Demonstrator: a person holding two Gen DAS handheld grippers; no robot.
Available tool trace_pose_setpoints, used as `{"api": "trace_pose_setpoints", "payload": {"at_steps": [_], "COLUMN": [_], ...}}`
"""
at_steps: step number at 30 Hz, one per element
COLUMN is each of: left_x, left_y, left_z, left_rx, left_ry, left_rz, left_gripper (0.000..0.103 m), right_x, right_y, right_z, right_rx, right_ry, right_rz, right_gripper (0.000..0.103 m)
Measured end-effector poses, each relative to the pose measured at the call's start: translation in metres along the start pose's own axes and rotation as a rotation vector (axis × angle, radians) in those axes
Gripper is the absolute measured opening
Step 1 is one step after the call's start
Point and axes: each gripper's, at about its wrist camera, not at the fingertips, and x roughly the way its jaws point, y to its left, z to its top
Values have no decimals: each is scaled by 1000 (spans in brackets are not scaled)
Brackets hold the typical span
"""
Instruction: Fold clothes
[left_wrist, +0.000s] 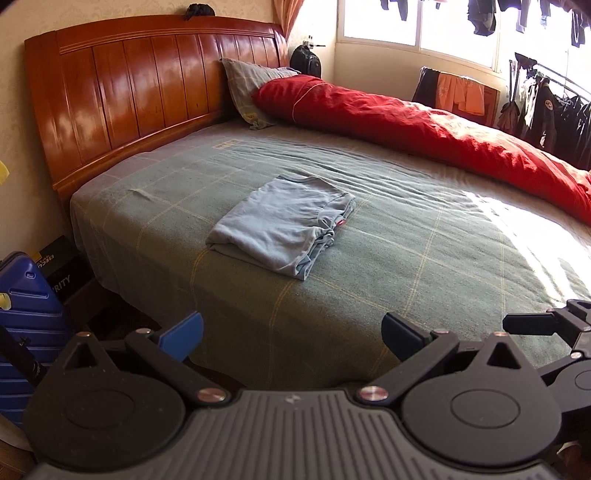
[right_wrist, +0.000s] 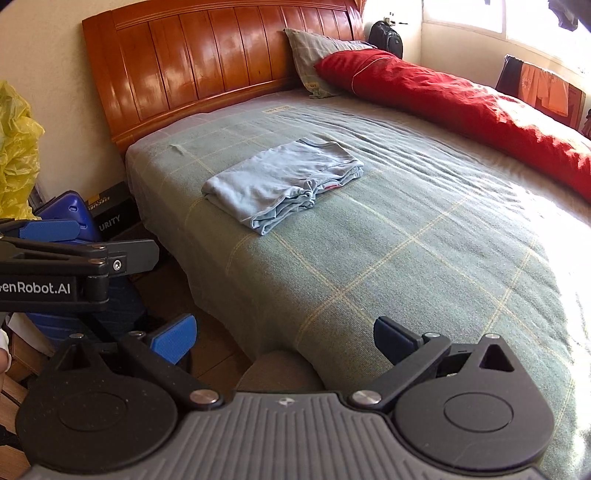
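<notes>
A light blue garment (left_wrist: 282, 223) lies folded into a flat rectangle on the green checked bed cover (left_wrist: 388, 258), toward the headboard side. The same folded garment (right_wrist: 284, 181) shows in the right wrist view. My left gripper (left_wrist: 291, 336) hangs open at the near edge of the bed, well short of the garment, with nothing between its blue pads. My right gripper (right_wrist: 284, 339) is open too, held back over the bed's near corner, also empty. The other gripper's fingers (right_wrist: 85, 243) show at the left of the right wrist view.
A rumpled red duvet (left_wrist: 424, 122) runs along the far side of the bed, with a grey pillow (left_wrist: 247, 85) against the wooden headboard (left_wrist: 147, 85). A blue suitcase (left_wrist: 26, 317) and boxes stand on the floor at the left. Clothes hang by the window (left_wrist: 546, 107).
</notes>
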Motion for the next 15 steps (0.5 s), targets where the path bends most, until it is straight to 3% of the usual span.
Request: {"api": "trace_pose_setpoints", "payload": {"at_steps": [15], "left_x": [13], "left_y": [2], "left_z": [3], "left_rx": [26], "left_ry": [77], "left_rz": [42], "left_gripper": [102], "right_x": [-3], "right_y": [1], "right_z": [8], "right_rx": [-7], "right_ry": [-3], "right_rz": [-55], "right_gripper": [103]}}
